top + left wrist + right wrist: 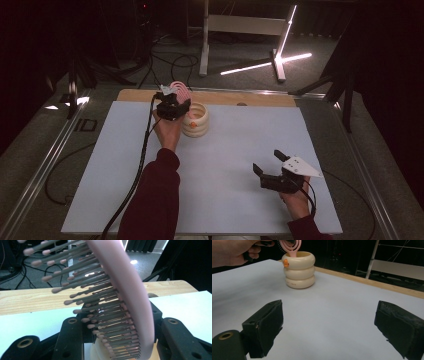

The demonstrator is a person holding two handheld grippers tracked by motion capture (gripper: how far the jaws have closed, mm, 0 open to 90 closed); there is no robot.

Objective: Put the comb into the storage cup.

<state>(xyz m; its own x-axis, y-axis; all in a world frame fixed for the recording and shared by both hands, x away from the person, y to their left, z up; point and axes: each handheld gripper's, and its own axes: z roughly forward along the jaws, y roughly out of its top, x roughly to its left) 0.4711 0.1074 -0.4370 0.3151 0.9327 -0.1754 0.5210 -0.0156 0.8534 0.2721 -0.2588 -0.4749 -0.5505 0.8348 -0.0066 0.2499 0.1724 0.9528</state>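
Pink plastic hairbrush (130, 295) with grey, pink-tipped bristles, standing between the two black jaws of the left gripper (172, 106), its lower end inside the cream ribbed holder shaped like three stacked rings (196, 120). The holder stands on the white table sheet (225, 150) near the far edge, left of centre, just in front of the bare wooden strip (250, 98) along that edge. In the left gripper view the brush rises at a slant from bottom centre to the top, bristles turned to the left of that view; the jaws flank it on both sides at a narrow setting, but whether their pads press on it cannot be told, since the contact is hidden behind the brush. The right gripper view shows from the side what the close view cannot: the brush head (291, 247) dipping into the mouth of the holder (299, 270), a small orange mark on the holder's top ring, and the person's left hand (234, 252) beside it. The right gripper (272, 167) rests near the table's near right corner, well apart from the holder, its jaws wide apart with nothing between them. The high view adds dark cables and a lit lamp stand on the floor beyond the table.
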